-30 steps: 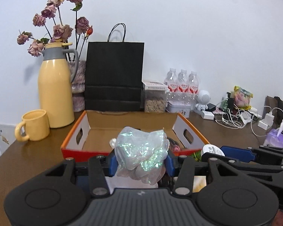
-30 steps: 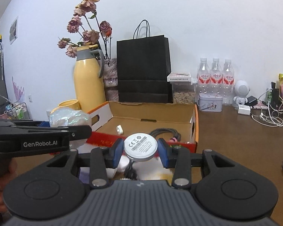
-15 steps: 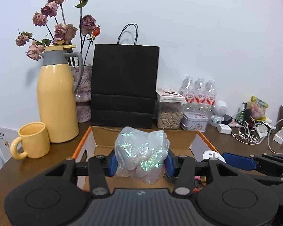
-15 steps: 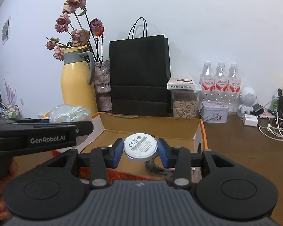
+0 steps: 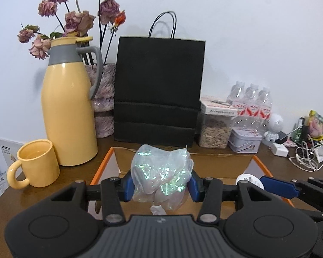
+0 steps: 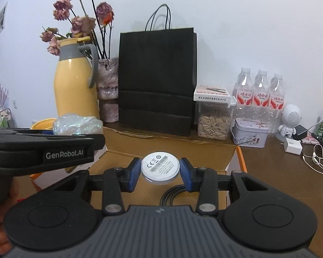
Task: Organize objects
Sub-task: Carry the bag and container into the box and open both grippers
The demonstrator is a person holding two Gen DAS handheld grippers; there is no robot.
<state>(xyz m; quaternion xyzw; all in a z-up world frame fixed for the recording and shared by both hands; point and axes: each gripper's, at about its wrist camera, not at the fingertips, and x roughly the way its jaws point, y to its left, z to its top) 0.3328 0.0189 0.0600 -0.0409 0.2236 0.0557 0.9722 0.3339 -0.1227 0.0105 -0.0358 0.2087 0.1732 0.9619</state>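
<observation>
Brown bench (image 5: 53,193) against a white wall (image 5: 247,32); black bag (image 5: 159,90) at twelve o'clock. Left tongs (image 5: 160,186) grasp an iridescent pouch (image 5: 161,176), right tongs (image 6: 160,172) a white puck (image 6: 160,167).

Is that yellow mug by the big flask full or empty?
Empty, as far as shows: the yellow mug stands upright and only its bare inner wall is visible.

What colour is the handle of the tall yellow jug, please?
Grey, matching the collar around the jug's neck; the handle shows best in the left wrist view.
</observation>
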